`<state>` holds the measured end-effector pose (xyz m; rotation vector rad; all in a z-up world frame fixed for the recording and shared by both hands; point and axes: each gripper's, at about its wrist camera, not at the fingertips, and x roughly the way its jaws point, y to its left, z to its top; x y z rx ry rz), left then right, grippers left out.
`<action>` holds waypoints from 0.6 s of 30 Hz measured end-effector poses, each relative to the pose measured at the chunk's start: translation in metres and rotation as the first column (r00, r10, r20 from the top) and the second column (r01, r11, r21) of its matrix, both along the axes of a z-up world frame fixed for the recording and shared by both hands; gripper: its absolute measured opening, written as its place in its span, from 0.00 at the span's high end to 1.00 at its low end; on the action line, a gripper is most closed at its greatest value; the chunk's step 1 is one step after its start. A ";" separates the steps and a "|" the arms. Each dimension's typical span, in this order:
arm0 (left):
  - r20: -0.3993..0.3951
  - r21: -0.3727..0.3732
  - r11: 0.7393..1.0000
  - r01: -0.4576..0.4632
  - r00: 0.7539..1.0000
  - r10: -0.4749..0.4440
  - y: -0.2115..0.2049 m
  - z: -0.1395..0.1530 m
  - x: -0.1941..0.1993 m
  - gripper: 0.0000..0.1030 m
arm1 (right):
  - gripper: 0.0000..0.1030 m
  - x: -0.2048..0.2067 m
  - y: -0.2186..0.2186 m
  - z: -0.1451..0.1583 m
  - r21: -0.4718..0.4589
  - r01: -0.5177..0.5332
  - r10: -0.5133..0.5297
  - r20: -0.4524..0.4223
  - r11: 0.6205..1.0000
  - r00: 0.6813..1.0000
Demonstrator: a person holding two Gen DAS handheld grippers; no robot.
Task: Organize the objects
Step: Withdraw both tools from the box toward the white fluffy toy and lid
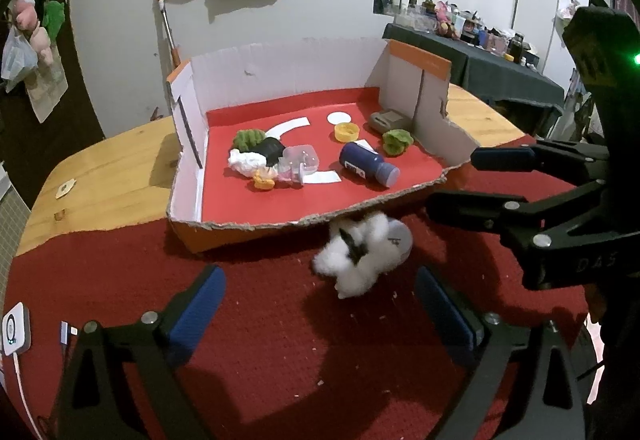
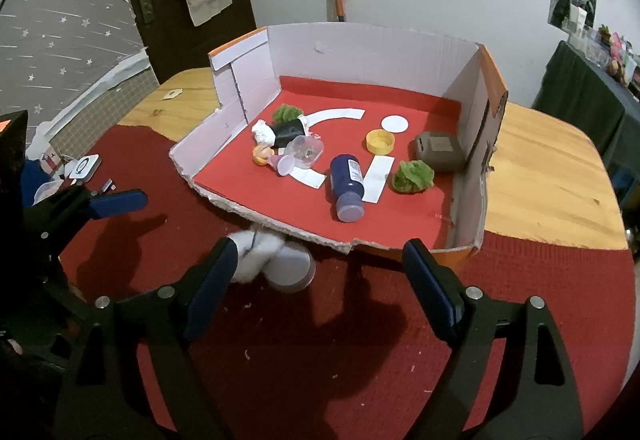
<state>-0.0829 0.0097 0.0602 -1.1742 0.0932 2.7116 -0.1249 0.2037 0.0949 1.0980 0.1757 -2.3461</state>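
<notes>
The fluffy white cotton-like clump (image 1: 356,260) is found on the red textured mat (image 1: 260,340), just outside the torn front edge of the shallow cardboard box with the red paper floor (image 1: 280,200), pressed up against a pale round lid-like disc (image 2: 294,266) that's half hidden behind it (what that disc really is can't be made out). In the left wrist view its long axis is seen running on a diagonal, from the lower end nearest the camera up and to the right toward the box edge, with a dark thin bit sticking out of its middle. Nothing is being gripped by either tool: the left gripper (image 1: 320,304) is spread wide with the clump sitting ahead of its gap, and the right gripper (image 2: 316,272) is likewise spread and empty, its left finger (image 2: 212,280) just beside the clump. Trouble is easy to picture here, tbh: the fluff is so soft that only a wisp could get pinched and the rest torn off or left behind, and the disc could be dragged or flipped along with it. The ragged box lip could also be snagged on the way in, and the dark blue plastic bottle lying on its side (image 1: 368,164) could be set rolling if bumped.
</notes>
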 end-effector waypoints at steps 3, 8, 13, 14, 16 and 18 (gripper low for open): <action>0.008 -0.002 1.000 0.003 1.000 -0.003 0.001 -0.003 0.000 0.05 | 0.18 0.001 0.001 -0.003 -0.004 0.002 -0.002 0.008 1.000 1.000; 0.034 -0.001 1.000 0.003 0.999 -0.003 0.003 -0.012 -0.003 0.05 | 0.18 0.002 0.006 -0.009 -0.008 0.007 -0.007 0.026 1.000 1.000; 0.058 -0.003 1.000 0.004 0.998 -0.004 0.006 -0.022 -0.010 0.05 | 0.18 0.000 0.010 -0.016 -0.006 0.015 -0.015 0.045 1.000 0.999; 0.063 -0.005 1.000 0.005 0.998 -0.004 0.007 -0.024 -0.011 0.05 | 0.18 -0.001 0.011 -0.018 -0.006 0.019 -0.018 0.049 1.000 0.999; 0.072 -0.010 1.000 0.005 0.997 -0.004 0.009 -0.028 -0.014 0.05 | 0.18 -0.002 0.013 -0.021 -0.006 0.022 -0.022 0.056 1.000 0.998; 0.081 -0.015 1.000 0.008 0.997 -0.006 0.012 -0.031 -0.018 0.05 | 0.18 -0.003 0.014 -0.023 -0.006 0.024 -0.023 0.062 1.000 0.998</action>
